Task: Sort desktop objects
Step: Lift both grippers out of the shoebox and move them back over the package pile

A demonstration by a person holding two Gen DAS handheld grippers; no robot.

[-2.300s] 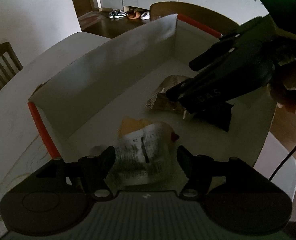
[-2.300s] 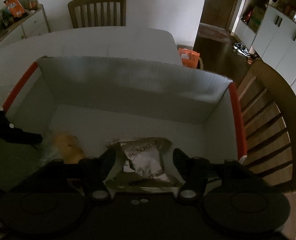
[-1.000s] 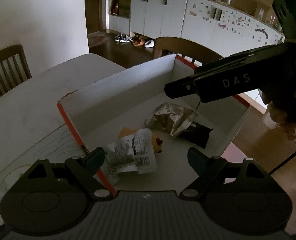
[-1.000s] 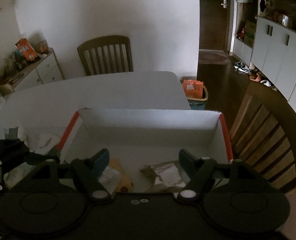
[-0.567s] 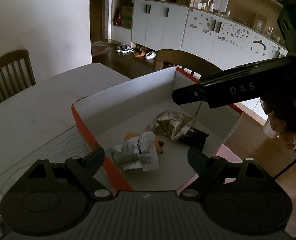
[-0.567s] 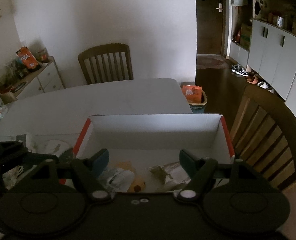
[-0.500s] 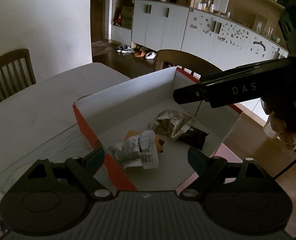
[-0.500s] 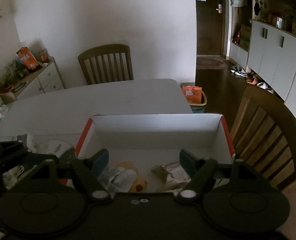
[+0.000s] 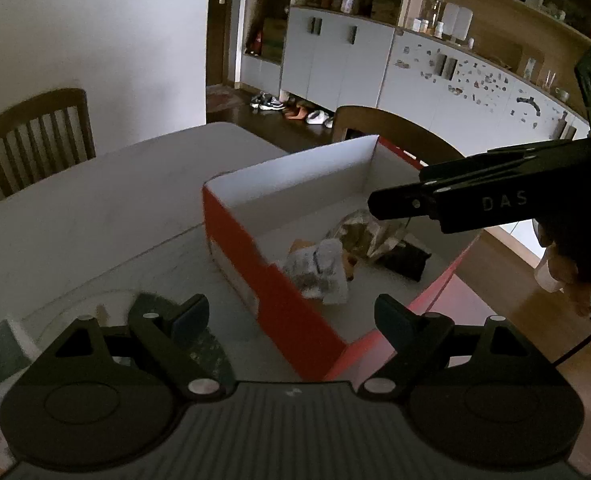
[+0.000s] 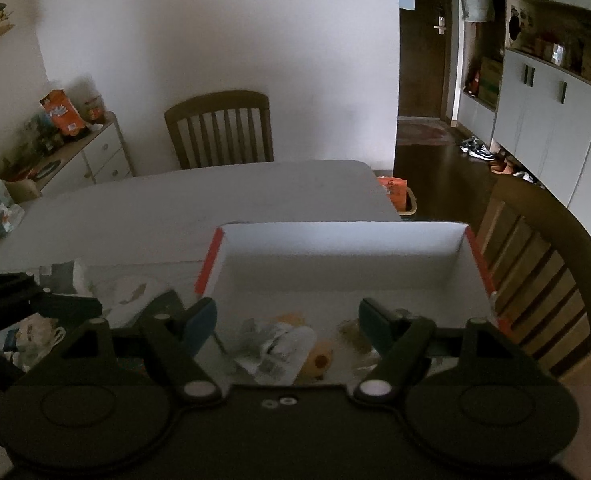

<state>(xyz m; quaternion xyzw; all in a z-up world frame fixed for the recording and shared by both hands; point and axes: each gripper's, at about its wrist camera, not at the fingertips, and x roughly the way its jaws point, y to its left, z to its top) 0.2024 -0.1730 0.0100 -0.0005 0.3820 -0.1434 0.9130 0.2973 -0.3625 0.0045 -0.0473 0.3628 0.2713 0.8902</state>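
Observation:
A red cardboard box with a white inside point(image 9: 271, 280) point(image 10: 335, 248) stands on the white table. In it lie a white printed packet point(image 9: 319, 270) point(image 10: 275, 346), an orange item point(image 10: 319, 360), a silvery crinkled bag point(image 9: 363, 232) and a black packet point(image 9: 409, 258). My left gripper point(image 9: 291, 314) is open and empty, raised above the box's left wall. My right gripper point(image 10: 287, 316) is open and empty, held above the box's near side; it also shows in the left wrist view point(image 9: 455, 200).
Loose packets and wrappers point(image 10: 67, 304) lie on the table left of the box, with a dark one point(image 9: 3, 352) at the far left. Wooden chairs point(image 10: 219, 128) point(image 10: 535, 264) stand at the far side and right of the table. A sideboard with snacks point(image 10: 67, 140) is at left.
Both grippers let go of their packets inside the box and pulled back and up. The left gripper has since shifted left, so the box now sits to its right.

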